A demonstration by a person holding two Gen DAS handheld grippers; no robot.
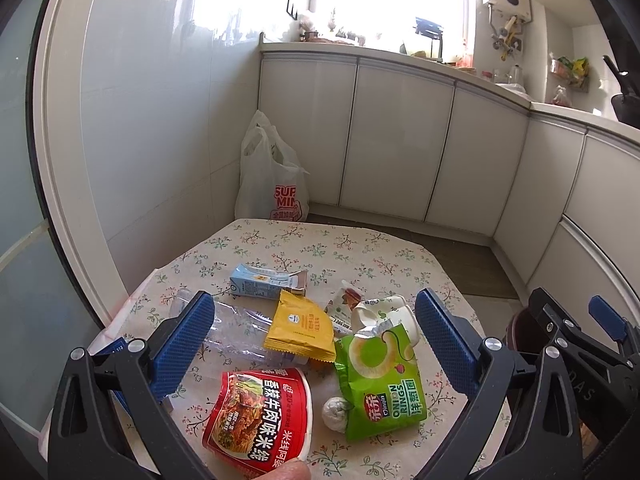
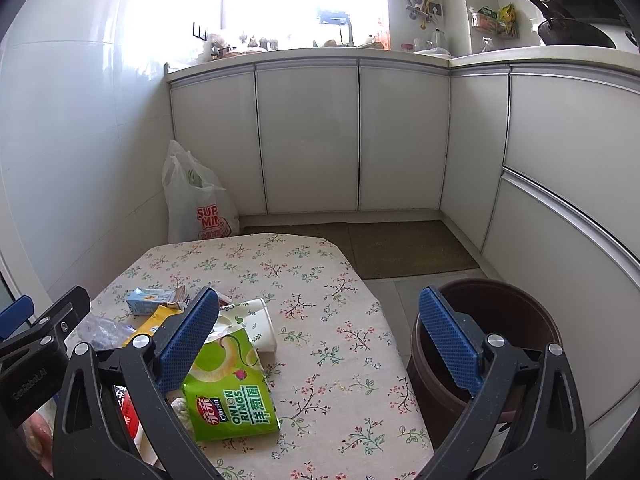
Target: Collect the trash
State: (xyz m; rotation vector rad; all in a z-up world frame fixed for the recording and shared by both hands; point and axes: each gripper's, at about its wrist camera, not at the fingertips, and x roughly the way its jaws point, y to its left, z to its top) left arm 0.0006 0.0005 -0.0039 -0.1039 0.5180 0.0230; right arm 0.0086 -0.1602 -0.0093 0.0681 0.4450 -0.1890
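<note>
Trash lies on the floral table [image 1: 360, 248]: a red noodle cup [image 1: 260, 420], a green onion-rings bag [image 1: 380, 384], a yellow packet [image 1: 300, 326], a blue carton [image 1: 260, 284], a clear bottle [image 1: 236, 328], a white paper cup [image 1: 392, 312] and a paper ball [image 1: 336, 412]. My left gripper [image 1: 316, 340] is open and empty above this pile. My right gripper [image 2: 320, 332] is open and empty over the table's right half, with the onion-rings bag [image 2: 228, 392] beside its left finger. A brown bin [image 2: 488, 344] stands on the floor to the right of the table [image 2: 320, 272].
A white shopping bag [image 2: 196, 204] stands on the floor in the far corner. White cabinets [image 2: 360, 136] run along the back and right. A brown mat [image 2: 400, 248] lies on the floor beyond the table.
</note>
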